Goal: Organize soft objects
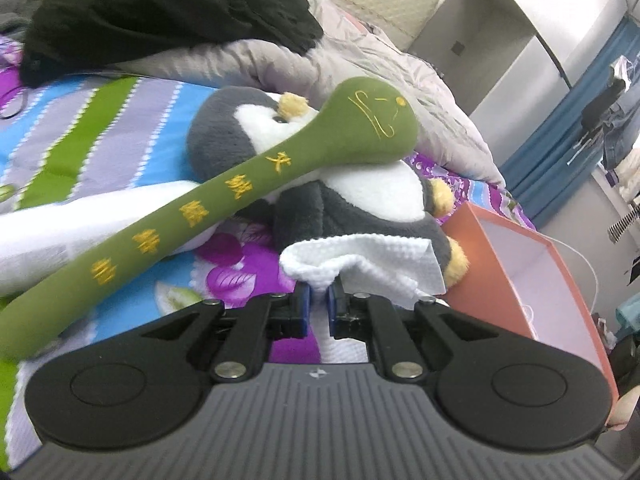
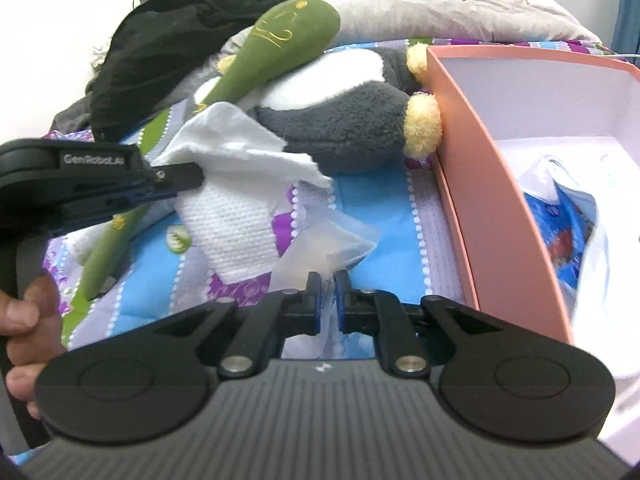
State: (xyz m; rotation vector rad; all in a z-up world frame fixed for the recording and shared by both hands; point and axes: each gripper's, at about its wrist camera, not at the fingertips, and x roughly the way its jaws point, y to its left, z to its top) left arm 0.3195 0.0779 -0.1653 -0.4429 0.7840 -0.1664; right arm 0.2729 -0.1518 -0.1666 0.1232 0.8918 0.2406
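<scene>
My left gripper [image 1: 319, 300] is shut on a white waffle-textured cloth [image 1: 360, 256] and holds it above the bed. The right wrist view shows the same left gripper [image 2: 176, 178] pinching the cloth [image 2: 236, 200] from the left side. My right gripper [image 2: 327, 284] is shut on a thin clear plastic film [image 2: 332, 240] that hangs beside the cloth's lower edge. Behind them a grey and white penguin plush [image 1: 360, 200] [image 2: 340, 128] lies on the bed. A long green plush stick [image 1: 224, 196] [image 2: 280, 36] with yellow embroidery rests across it.
An open pink box [image 1: 520, 264] [image 2: 460, 160] stands to the right, holding a blue and white packet [image 2: 560, 220]. A black garment [image 1: 160, 12] and a grey duvet [image 1: 360, 64] are piled at the back of the patterned bedsheet [image 2: 392, 216]. A hand [image 2: 24, 320] grips the left gripper's handle.
</scene>
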